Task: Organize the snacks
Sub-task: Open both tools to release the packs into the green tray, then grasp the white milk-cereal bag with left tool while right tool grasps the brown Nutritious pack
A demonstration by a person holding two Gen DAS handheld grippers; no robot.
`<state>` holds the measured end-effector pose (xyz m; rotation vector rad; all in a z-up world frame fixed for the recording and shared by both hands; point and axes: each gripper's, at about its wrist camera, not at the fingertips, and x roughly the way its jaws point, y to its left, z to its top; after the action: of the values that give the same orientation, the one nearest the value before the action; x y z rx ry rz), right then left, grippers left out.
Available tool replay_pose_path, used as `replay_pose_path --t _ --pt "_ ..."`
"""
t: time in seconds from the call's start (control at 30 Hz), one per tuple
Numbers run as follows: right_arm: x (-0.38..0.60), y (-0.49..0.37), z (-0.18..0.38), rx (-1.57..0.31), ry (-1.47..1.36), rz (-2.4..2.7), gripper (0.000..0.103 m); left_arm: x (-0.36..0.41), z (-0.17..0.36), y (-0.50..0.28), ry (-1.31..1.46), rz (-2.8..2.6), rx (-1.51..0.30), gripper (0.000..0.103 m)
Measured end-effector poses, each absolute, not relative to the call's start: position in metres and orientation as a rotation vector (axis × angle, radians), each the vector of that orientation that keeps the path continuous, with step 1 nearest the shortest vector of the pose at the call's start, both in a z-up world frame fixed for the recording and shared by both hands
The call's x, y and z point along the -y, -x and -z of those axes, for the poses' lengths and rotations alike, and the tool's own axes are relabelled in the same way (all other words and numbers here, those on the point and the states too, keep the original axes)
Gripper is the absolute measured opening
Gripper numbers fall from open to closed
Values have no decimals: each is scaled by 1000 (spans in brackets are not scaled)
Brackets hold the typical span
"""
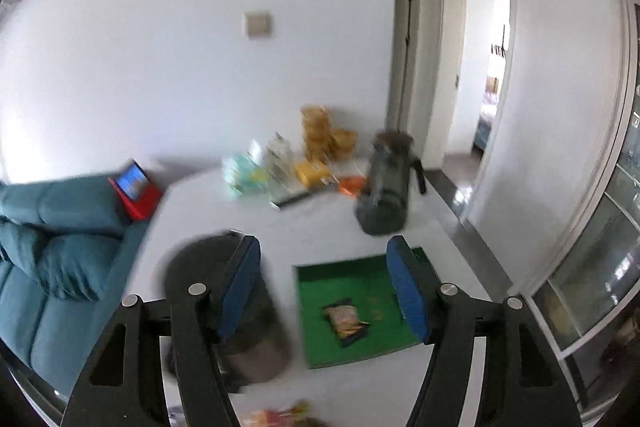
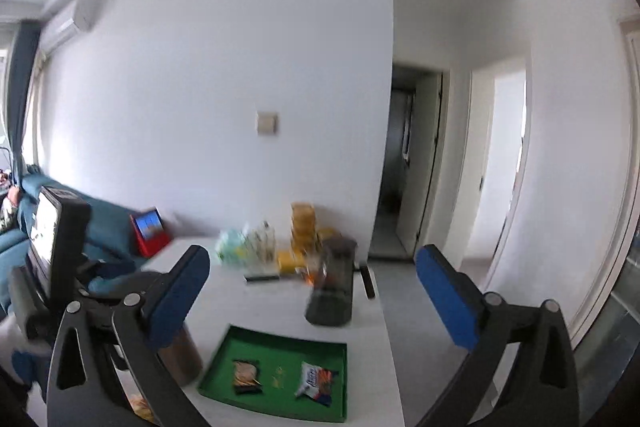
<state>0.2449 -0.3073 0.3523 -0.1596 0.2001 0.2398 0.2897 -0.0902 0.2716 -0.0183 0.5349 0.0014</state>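
I had both tongs raised above the near part of the white surface point(image 2: 280, 311), each tilted a little downward toward the far wall. The left tongs point(image 1: 324, 291) stood partly apart with nothing between the blue pads point(image 1: 240, 291); the right tongs point(image 2: 312, 291) were spread as wide as they go, and they too held nothing. Both views were smeared by motion, so small print on the packets could not be read. The green tray point(image 2: 280, 351) lay flat near the near edge of the surface, toward its right side. In the right wrist view it carried two snack packets: a dark packet point(image 2: 246, 377) on its left half and a white packet point(image 2: 318, 383) on its right half, well apart from each other. In the left wrist view only the dark packet point(image 1: 346, 323) showed, the right pad covering the tray's other end. A dark cylindrical container point(image 2: 180, 351) stood just beside the tray's left edge, partly behind my left finger. Another dark container point(image 2: 332, 287) stood beyond the tray toward the right edge, and a blurred cluster of yellow and pale green snack packages point(image 2: 276, 247) sat along the far edge against the wall.
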Motion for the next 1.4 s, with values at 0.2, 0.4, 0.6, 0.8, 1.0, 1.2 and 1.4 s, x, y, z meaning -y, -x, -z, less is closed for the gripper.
replay_pose_path --t 0.2,0.4,0.6,0.8,1.0,1.2,1.4 --pt "276 -177 -368 -117 177 -271 103 7 -301 -209 -12 -64 -447 65" --pt "241 -141 -335 -167 249 -267 103 -64 -268 -150 -47 -127 -462 67" --pt "213 -127 -272 -315 265 -310 103 -110 -195 -130 -10 -133 -609 67" --pt "195 -135 -187 -518 263 -342 103 -141 -111 -122 -12 -147 -772 67" --pt "185 -146 -117 -671 262 -375 103 -147 -52 -130 -62 -109 -866 67" --pt "180 -175 -62 -802 267 -420 103 -140 -13 -154 -85 -12 -940 67" --pt "164 -211 -8 -911 319 -467 103 -132 20 -179 -176 56 -981 67"
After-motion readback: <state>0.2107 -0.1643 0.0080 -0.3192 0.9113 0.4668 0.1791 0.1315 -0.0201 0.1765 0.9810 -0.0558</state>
